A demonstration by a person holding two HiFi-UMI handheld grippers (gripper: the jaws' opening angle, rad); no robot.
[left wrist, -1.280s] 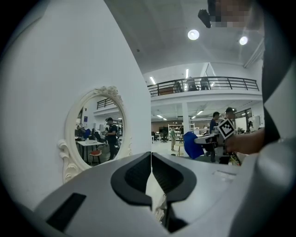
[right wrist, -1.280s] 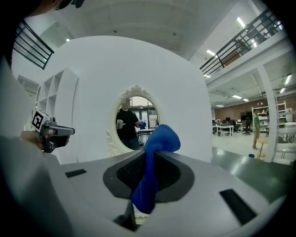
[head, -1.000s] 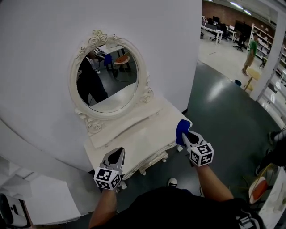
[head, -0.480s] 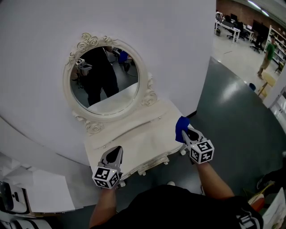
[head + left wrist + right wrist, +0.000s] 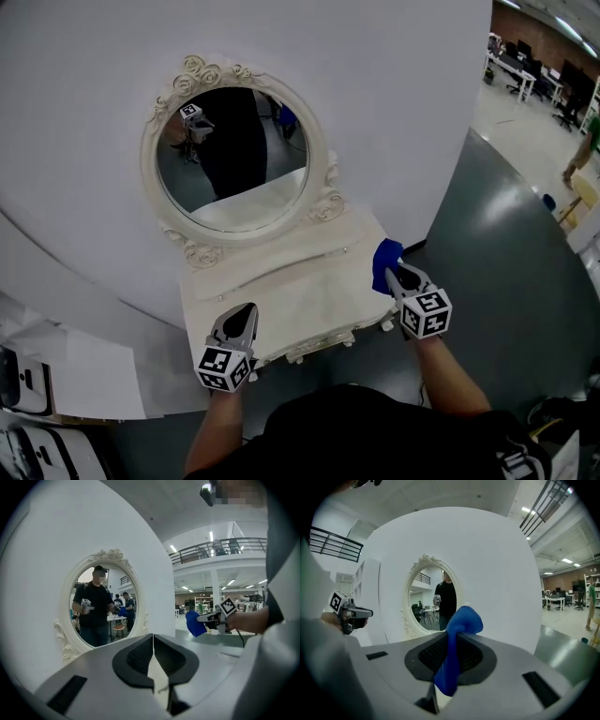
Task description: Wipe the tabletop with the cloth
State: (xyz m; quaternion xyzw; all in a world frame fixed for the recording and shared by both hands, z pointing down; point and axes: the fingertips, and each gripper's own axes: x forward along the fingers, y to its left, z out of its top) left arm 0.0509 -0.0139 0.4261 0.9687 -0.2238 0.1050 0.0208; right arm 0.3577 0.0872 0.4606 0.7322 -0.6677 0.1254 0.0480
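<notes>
Nearest the camera, the person's two forearms reach forward from a black-clad torso, one gripper in each hand.

1. The left gripper (image 5: 246,311) is positioned over the front left edge of the tabletop (image 5: 281,291). Its jaws are pressed fully together, with nothing between them; the left gripper view (image 5: 153,641) shows the two pads meeting along one seam.

2. The right gripper (image 5: 395,273) is positioned at the right end of the tabletop, well apart from the left one. Its jaws are clamped on the blue cloth (image 5: 383,262). In the right gripper view (image 5: 451,641) the cloth (image 5: 457,639) runs down between the pads and bunches above the jaw tips.

3. The cloth sits at the right rim of the tabletop. Whether it touches the surface cannot be determined from any view.

4. The tabletop is cream-white with a carved front edge.

5. Behind it stands an oval mirror (image 5: 234,159) in an ornate white frame, reflecting the person.

6. The mirror backs against a curved white wall (image 5: 394,103). Dark glossy floor (image 5: 506,244) extends to the right.
</notes>
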